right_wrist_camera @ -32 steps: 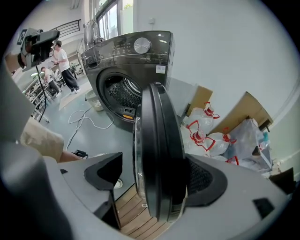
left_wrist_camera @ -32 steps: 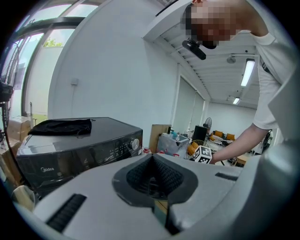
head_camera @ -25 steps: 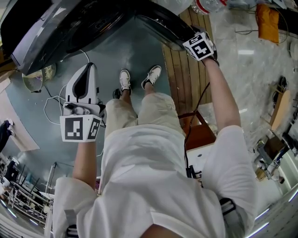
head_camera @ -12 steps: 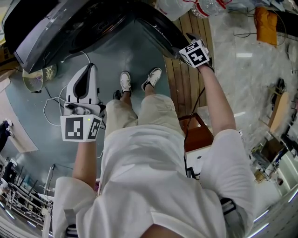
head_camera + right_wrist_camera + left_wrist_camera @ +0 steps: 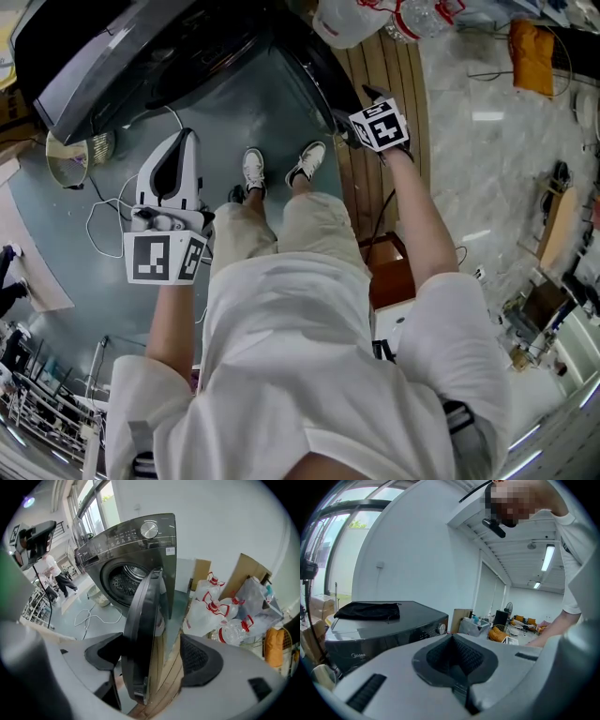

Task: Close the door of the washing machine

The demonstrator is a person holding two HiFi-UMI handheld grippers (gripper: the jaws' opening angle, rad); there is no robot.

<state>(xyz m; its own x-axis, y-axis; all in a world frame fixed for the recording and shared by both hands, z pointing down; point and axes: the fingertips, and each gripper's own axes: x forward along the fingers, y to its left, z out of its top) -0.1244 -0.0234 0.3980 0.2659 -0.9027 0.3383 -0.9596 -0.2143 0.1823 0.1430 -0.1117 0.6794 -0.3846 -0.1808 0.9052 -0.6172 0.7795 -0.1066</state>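
A dark front-loading washing machine [image 5: 141,47] stands ahead of me, and its round door [image 5: 314,66] hangs open toward the right. My right gripper [image 5: 351,127] is at the door's free edge. In the right gripper view the door [image 5: 145,620] runs edge-on between the two jaws of the right gripper [image 5: 152,660]. The jaws are open, with wooden floor showing between the door and the right pad [image 5: 199,660]. The drum [image 5: 124,581] is visible behind the door. My left gripper [image 5: 176,150] hangs shut and empty at the left, away from the machine [image 5: 389,625].
Large water bottles [image 5: 211,611] and bags stand right of the machine on wooden planks [image 5: 375,75]. A white cable [image 5: 98,216] and a round basket [image 5: 75,150] lie on the floor at left. My feet [image 5: 281,164] are in front of the door. A black cloth [image 5: 368,610] lies on the machine's top.
The right gripper has moved left and toward me with the door's edge between its jaws, and the door has swung partway toward the machine. The left gripper has not moved.
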